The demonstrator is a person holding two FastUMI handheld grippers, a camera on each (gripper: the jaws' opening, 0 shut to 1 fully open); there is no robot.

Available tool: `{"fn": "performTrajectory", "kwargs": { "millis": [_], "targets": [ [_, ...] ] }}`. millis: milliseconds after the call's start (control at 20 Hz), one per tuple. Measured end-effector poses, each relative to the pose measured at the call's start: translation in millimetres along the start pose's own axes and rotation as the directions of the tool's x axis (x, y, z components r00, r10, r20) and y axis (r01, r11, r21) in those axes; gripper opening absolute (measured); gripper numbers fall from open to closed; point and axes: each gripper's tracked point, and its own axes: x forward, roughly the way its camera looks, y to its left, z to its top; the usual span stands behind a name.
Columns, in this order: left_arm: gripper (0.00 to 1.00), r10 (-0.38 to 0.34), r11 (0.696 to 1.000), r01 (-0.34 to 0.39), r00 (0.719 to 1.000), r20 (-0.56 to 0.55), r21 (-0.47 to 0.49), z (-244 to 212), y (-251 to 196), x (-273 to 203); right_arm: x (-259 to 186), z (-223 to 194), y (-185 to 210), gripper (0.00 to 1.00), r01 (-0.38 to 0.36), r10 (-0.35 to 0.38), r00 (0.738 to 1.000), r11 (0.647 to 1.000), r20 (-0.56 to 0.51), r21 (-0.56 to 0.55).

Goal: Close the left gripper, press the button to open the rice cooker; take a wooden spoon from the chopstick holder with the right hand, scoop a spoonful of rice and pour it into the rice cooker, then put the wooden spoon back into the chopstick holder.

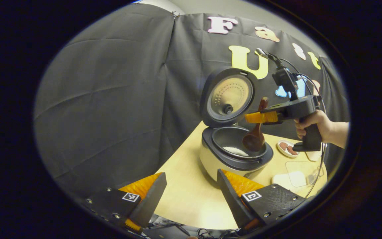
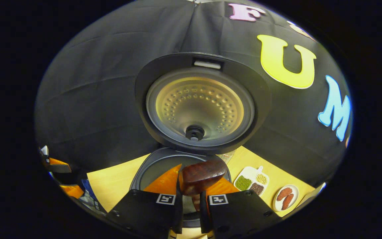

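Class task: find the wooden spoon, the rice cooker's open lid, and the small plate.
wooden spoon point(image 1: 253, 139), left gripper view, on its bowl over the pot.
rice cooker lid point(image 2: 199, 106), right gripper view, on its inner plate.
small plate point(image 2: 285, 198), right gripper view, on its rim.

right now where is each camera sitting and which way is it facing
Left gripper view: rides the left gripper, set back over the pale wooden table, facing the open cream rice cooker; its own spread fingers show, plus a hand holding the right gripper.
Right gripper view: rides the right gripper, close above the pot, facing the raised lid; its fingers clamp the brown wooden spoon.
Shared: cooker, spoon.
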Motion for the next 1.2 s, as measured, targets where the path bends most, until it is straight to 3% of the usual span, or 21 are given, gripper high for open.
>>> {"fn": "performTrajectory", "kwargs": {
  "millis": [150,300,350,450,650,800,950,1200],
  "targets": [
    [0.96,-0.045,0.998,0.045,0.999,0.010,0.034,5.3,-9.4,0.0,-20.1,9.9,-13.0,0.23,-0.005,0.000,1.000,0.982,0.023,0.190],
    [0.96,-0.095,0.994,0.094,0.995,0.025,0.057,15.4,-31.0,17.7,-51.6,29.8,-46.9,0.19,0.002,-0.026,0.998,0.934,0.063,0.356],
    [0.96,-0.109,0.992,0.107,0.994,0.026,0.062,21.2,-39.4,24.7,-64.9,33.0,-60.3,0.23,0.003,-0.035,0.997,0.914,0.074,0.405],
    [0.96,-0.140,0.988,0.138,0.990,0.020,0.062,31.8,-57.8,39.3,-93.4,31.7,-94.8,0.19,0.016,-0.072,0.993,0.855,0.088,0.519],
    [0.96,-0.214,0.974,0.210,0.976,0.033,0.082,59.5,-116.1,46.1,-164.5,8.4,-172.7,0.23,0.072,-0.184,0.978,0.741,0.100,0.668],
    [0.96,-0.274,0.958,0.269,0.961,0.037,0.103,70.1,-166.7,39.3,-207.8,-41.7,-227.7,0.19,0.128,-0.287,0.954,0.664,0.092,0.737],
    [0.96,-0.293,0.952,0.286,0.954,0.058,0.111,76.3,-212.4,24.7,-266.0,-100.2,-287.0,0.23,0.188,-0.387,0.921,0.539,0.044,0.821],
    [0.96,-0.320,0.946,0.319,0.947,0.014,0.060,54.7,-289.1,-2.4,-330.5,-199.4,-351.3,0.23,0.243,-0.475,0.877,0.317,-0.068,0.917]
  ]
}}
